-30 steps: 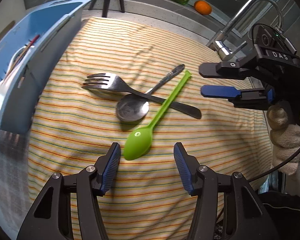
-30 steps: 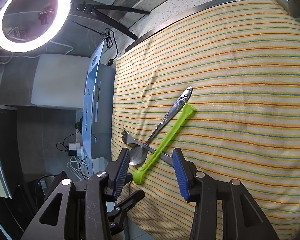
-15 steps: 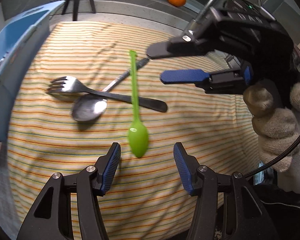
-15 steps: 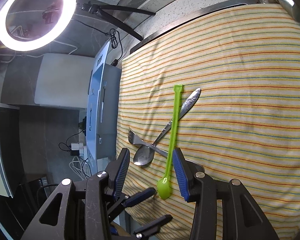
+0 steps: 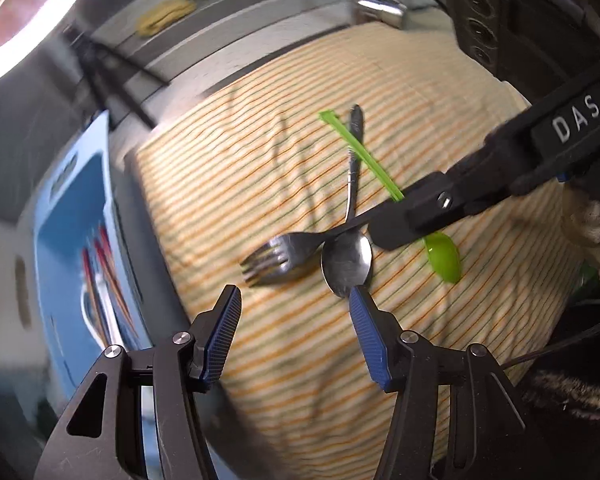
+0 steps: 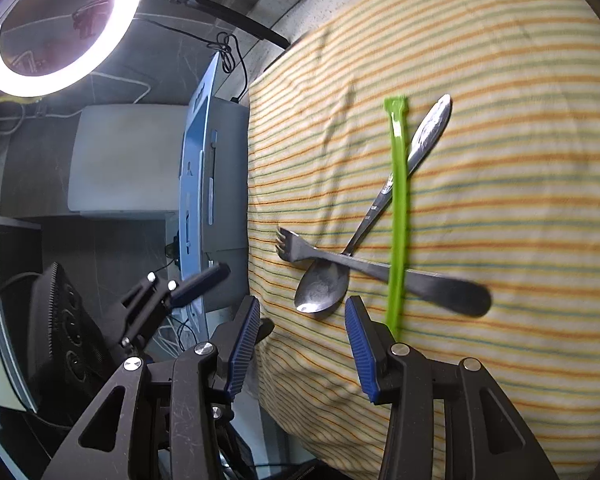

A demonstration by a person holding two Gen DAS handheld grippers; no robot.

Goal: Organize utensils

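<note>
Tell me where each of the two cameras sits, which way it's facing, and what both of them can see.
Left wrist: on the left gripper, looking steeply down at the fork and metal spoon on the striped cloth; its own jaws are opening, empty, and the right gripper's fingers and a gloved hand show.
Right wrist: on the right gripper, angled down across the cloth; its own empty fingers show.
Shared: fork, metal spoon, green spoon, blue bin.
</note>
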